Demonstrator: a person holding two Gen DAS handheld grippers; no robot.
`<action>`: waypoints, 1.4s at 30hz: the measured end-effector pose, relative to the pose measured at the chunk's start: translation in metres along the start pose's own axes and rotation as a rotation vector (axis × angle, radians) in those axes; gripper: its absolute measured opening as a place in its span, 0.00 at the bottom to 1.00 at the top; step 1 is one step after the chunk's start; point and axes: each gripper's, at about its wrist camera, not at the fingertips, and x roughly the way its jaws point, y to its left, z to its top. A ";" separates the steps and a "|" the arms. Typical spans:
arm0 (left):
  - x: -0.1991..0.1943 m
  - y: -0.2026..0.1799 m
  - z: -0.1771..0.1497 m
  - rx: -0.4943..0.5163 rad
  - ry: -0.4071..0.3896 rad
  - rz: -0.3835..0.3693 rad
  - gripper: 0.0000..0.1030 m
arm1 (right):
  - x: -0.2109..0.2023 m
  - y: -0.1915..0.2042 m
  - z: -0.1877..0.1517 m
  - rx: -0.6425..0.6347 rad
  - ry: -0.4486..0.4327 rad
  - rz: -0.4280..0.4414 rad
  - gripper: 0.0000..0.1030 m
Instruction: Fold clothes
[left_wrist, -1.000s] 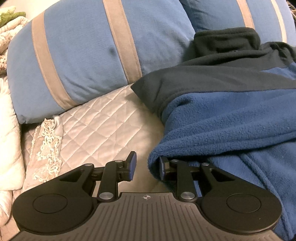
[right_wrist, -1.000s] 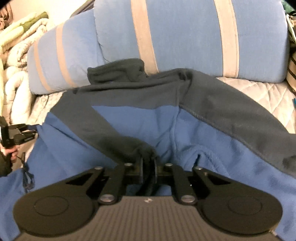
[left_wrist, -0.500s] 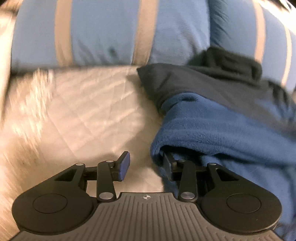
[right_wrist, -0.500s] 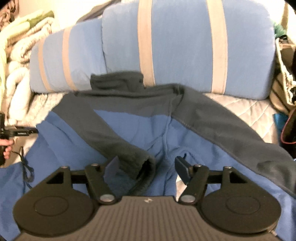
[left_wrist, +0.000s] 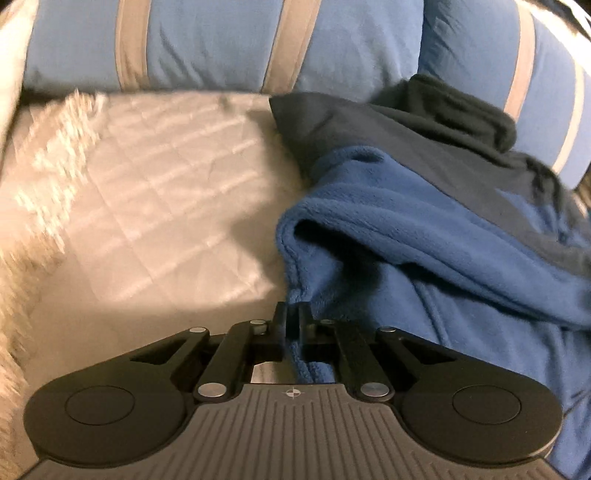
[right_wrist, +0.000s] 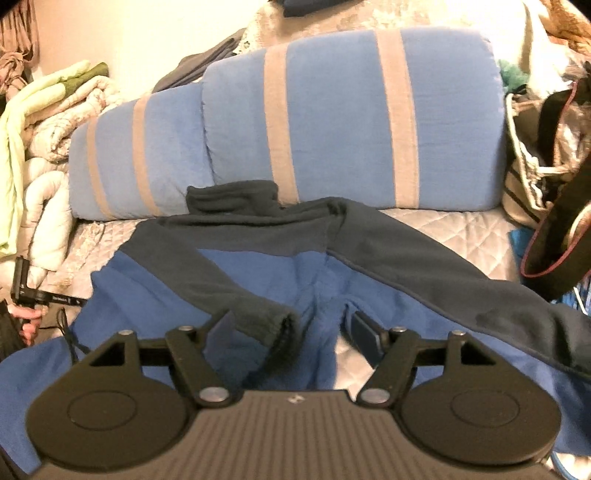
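Left wrist: the left claw (left_wrist: 293, 325) has just pinched the fleece's (left_wrist: 424, 258) blue side edge, ready to fold it inward across the bed (left_wrist: 155, 206).

Right wrist: the right claw (right_wrist: 291, 328), just spread, hovers over the dark cuff (right_wrist: 269, 317) lying mid-fleece.

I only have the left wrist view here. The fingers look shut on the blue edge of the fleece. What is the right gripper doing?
Observer: The right gripper is open; its fingers have just been opening, and the dark sleeve cuff lies loose between them.
Operator: Where does that sleeve lie?
Observer: Folded inward across the blue front of the fleece.
Operator: And the other sleeve?
Observer: The other sleeve is spread out toward the right, not yet folded.
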 end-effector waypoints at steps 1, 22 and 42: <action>-0.001 -0.003 0.001 0.023 -0.004 0.020 0.07 | -0.003 -0.002 -0.002 -0.004 0.000 -0.009 0.78; -0.151 -0.043 0.042 0.025 -0.386 0.133 0.89 | -0.086 -0.097 -0.058 0.171 -0.105 -0.339 1.00; -0.090 -0.140 -0.009 0.054 -0.305 -0.168 0.90 | -0.108 -0.156 -0.165 0.229 -0.295 -0.687 0.57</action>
